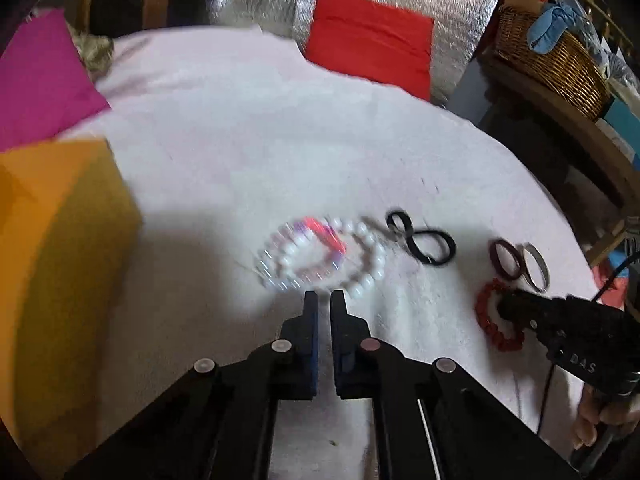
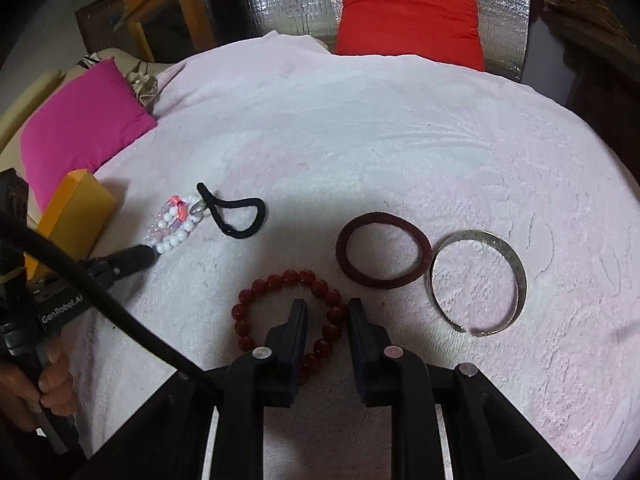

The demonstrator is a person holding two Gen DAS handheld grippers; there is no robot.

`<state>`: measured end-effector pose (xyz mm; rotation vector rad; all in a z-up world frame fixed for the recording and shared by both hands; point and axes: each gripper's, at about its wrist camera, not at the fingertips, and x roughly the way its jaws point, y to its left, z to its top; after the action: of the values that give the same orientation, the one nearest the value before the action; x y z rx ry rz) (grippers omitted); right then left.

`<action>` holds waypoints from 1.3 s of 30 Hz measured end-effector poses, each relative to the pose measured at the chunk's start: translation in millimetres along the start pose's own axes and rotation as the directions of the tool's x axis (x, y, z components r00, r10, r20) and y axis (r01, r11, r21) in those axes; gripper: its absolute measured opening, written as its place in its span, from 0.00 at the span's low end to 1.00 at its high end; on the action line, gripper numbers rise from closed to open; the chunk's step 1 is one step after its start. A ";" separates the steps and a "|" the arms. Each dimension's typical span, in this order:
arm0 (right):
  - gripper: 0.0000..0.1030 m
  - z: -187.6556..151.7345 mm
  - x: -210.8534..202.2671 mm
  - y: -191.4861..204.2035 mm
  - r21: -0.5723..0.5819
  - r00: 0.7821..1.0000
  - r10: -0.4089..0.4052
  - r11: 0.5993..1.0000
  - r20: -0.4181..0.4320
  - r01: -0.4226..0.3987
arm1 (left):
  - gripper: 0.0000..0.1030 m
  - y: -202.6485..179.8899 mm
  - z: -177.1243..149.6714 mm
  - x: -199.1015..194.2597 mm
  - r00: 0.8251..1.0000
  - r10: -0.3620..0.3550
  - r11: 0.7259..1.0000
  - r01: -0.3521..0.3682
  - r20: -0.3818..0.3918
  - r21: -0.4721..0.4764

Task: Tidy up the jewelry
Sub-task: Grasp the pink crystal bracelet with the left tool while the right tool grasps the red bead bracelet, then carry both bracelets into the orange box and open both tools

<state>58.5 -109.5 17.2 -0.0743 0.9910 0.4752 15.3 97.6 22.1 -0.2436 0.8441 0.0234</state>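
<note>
Left gripper (image 1: 325, 296): jaws nearly together, narrow gap, nothing between them as far as the blurred left wrist view shows; tips just short of the white bead bracelet (image 1: 360, 256). In the right wrist view the same gripper (image 2: 150, 254) comes in from lower left and its tip touches or nearly touches the white beads (image 2: 176, 236); cannot tell if it has a bead pinched.

Right gripper (image 2: 327, 310): jaws parted, straddling the right side of the red bead bracelet (image 2: 288, 316), one finger inside the loop, one outside. Not clamped yet. Left wrist view shows it (image 1: 504, 306) at lower right, over the red beads (image 1: 496, 320).

Outward, right wrist view: pink-and-clear bead bracelet (image 2: 170, 220) tangled with the white one, left of centre; black hair tie (image 2: 240, 216) touching that cluster on its right; dark maroon bangle (image 2: 384, 250) centre right, touching the silver cuff (image 2: 480, 284) beside it. All on the pale pink blanket (image 2: 360, 140). Orange box (image 2: 76, 208) at left edge, just beside the bead cluster; its top is hidden in both views. Pink cushion (image 2: 80, 128) upper left, red cushion (image 2: 408, 12) top centre. Wicker basket (image 1: 552, 56) upper right in left wrist view.

Progress, judged: early. Every piece in view lies loose on the blanket, none sorted. Both grippers look poised for a pickup, red beads likely first; all pieces remain to be placed.
</note>
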 end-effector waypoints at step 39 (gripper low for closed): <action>0.10 -9.0 -32.1 0.8 0.048 0.991 0.130 0.990 0.016 -0.130 | 0.07 24.6 -3.5 -89.5 0.992 -0.051 0.999 0.052 0.114 -0.010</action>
<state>36.5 -122.6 38.6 0.0372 0.9979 0.5701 -49.8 127.5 81.3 -0.2737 0.7246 -0.0058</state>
